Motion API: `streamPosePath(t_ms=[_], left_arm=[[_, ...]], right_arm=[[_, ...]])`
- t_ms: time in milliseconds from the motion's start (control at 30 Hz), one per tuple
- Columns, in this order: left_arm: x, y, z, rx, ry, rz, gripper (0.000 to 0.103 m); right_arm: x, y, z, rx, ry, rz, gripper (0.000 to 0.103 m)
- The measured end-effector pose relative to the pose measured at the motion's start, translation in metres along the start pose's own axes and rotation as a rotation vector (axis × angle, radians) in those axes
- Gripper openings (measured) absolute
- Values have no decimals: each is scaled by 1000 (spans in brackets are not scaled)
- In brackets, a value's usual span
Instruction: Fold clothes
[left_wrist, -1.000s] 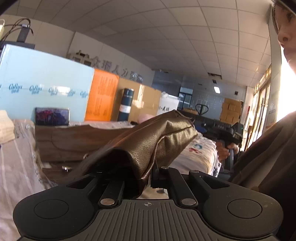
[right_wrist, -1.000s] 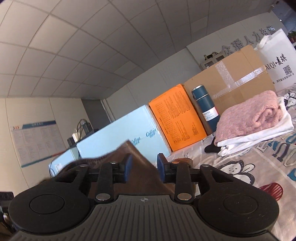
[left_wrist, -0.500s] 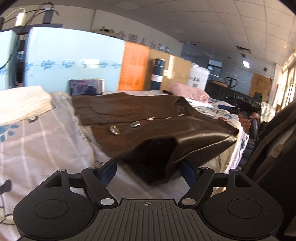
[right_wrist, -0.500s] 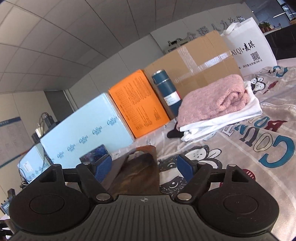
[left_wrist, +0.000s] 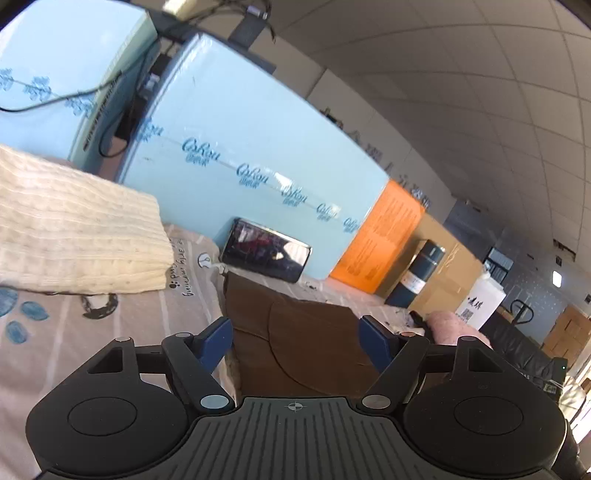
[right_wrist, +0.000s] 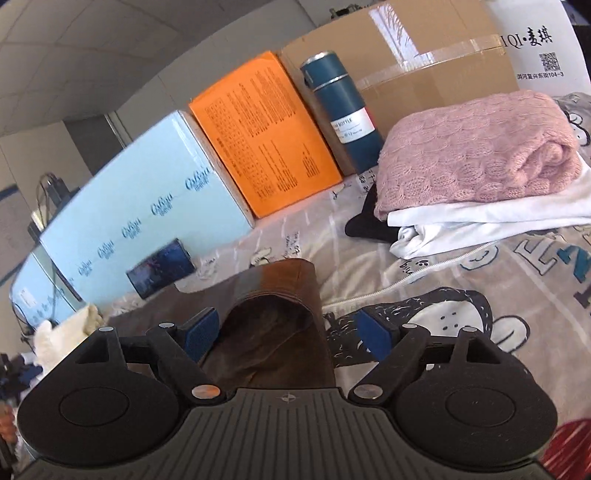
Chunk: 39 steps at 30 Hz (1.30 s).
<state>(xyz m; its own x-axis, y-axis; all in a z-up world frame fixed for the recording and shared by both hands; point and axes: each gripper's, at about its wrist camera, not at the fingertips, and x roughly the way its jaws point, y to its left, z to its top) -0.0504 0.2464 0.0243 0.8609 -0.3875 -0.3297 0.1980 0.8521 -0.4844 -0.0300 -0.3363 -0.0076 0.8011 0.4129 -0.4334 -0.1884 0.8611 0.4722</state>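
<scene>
Both the left claw (left_wrist: 295, 338) and the right claw (right_wrist: 286, 332) stand wide, holding nothing, each low over the brown leather jacket (left_wrist: 295, 343) lying on the printed bedsheet (right_wrist: 461, 280). Judging by that, a fold is being set; whether another follows is unclear.
</scene>
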Motion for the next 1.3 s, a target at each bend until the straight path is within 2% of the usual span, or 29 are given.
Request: streamPosePath(t_ms=[133,267,367,500,567,600,633,667,700,767,800,867,933,1000,1033,1067,1100,1133,1267,1300], left_arm=[[52,9,17,2,84,15,77],[74,6,8,18,161,84,76],[78,0,-2,85,210,156,76],[75,-13,-16,203,241,222,72],[68,-22,-21,252,229,208,42],[66,-26,-23,273,229,218,24],[63,-30,-24,295,229,229,16],[60,-33,-25,299,230,224,13],[57,-35,-26,300,231,216,11],[49,-37,-26,273,244,180,9],[46,-38,-26,258,251,160,9],[45,-41,-30,270,295,148,10],[46,-42,-36,307,319,176,14],[42,-40,-33,292,306,150,18],[42,-39,-30,279,289,136,28],[41,-37,-27,264,271,122,36],[40,-35,-23,250,253,108,56],[39,-33,-20,235,234,93,65],[70,-16,1,124,228,77,66],[79,-13,5,114,227,90,66]], right_arm=[[27,5,8,-60,89,-57,81],[32,6,10,-29,93,4,80],[33,3,14,21,85,58,80],[39,3,16,35,90,22,80],[42,1,15,41,100,0,78],[43,0,14,44,105,-10,78],[43,-1,14,44,107,-21,76],[43,-2,14,43,105,-32,63],[44,-1,14,31,103,-60,41],[46,0,14,-5,97,-140,21],[48,0,14,-22,92,-185,19],[48,-2,15,-20,90,-198,18],[48,-4,17,-10,89,-195,18],[49,-6,18,-1,89,-192,21],[47,-6,18,6,87,-186,22],[44,-7,18,15,85,-169,32],[39,-7,18,26,80,-143,49],[34,-7,19,39,67,-106,55],[22,-6,25,92,26,29,80],[22,-4,26,101,23,50,81]])
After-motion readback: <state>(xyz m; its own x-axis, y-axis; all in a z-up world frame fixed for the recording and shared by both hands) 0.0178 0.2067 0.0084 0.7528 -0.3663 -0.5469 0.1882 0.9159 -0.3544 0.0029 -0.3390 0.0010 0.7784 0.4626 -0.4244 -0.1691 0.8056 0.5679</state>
